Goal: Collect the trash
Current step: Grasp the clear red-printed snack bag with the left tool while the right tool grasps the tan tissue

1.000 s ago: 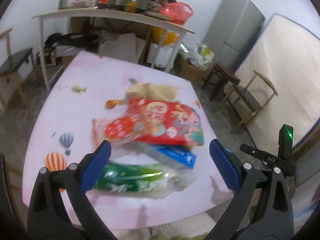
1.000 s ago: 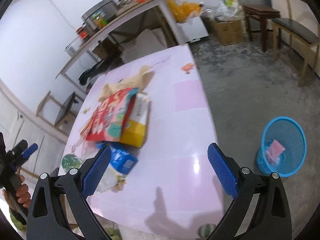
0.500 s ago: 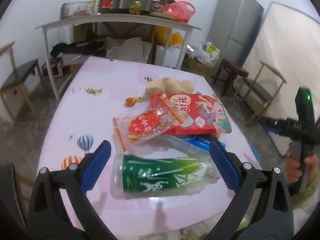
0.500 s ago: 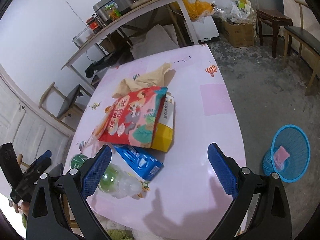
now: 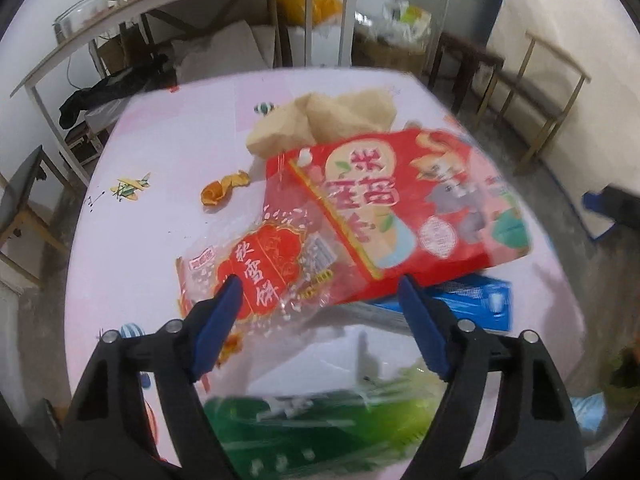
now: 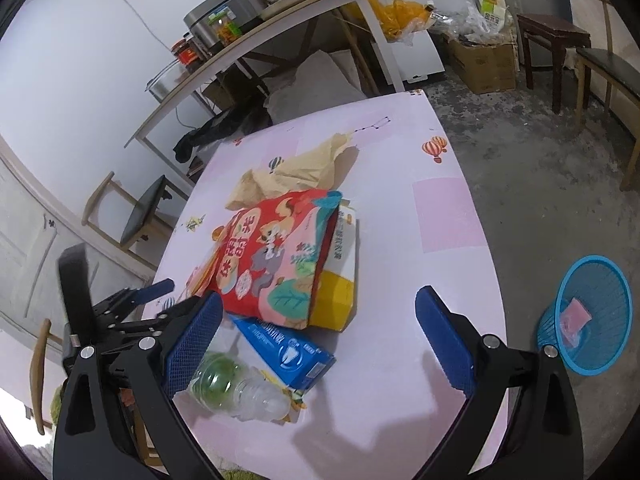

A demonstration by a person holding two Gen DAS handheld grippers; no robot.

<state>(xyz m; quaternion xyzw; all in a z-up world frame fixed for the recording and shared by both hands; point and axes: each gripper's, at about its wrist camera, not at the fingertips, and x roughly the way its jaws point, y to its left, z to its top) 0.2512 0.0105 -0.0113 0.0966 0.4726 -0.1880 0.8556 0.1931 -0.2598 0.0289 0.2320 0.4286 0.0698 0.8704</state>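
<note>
Clear wrapper (image 5: 260,272) with the red label, lying on the pink table (image 5: 132,240), half tucked under the big red bag (image 5: 404,204). Way bigger in the left view than a second ago, so clearly the pick this round. Left gripper (image 5: 320,312) now low over it, tipped steeper, bottle (image 5: 320,420) slid under the frame instead of sitting between the pads. Jaws just been closing, narrower than half a second back, but not clamped yet: left pad (image 5: 216,328) over the wrapper's near edge, right one over the gap by the blue box (image 5: 472,304), whole thing blurry, contact impossible to call. Reads as mid-grab, nothing held.

Right gripper (image 6: 316,336) wide open, nothing in it, hanging above the near table edge with barely any change. Same pile from that side: red bag on top of the yellow-and-white box (image 6: 340,276), tan paper (image 6: 296,168) behind, blue box and bottle up front.

Blue bin (image 6: 588,312) on the floor right of the table, one pink scrap inside. So basically just getting going: one piece in, pile still to go, wrapper probably next. Thin and crinkly, could drag the red bag along.
</note>
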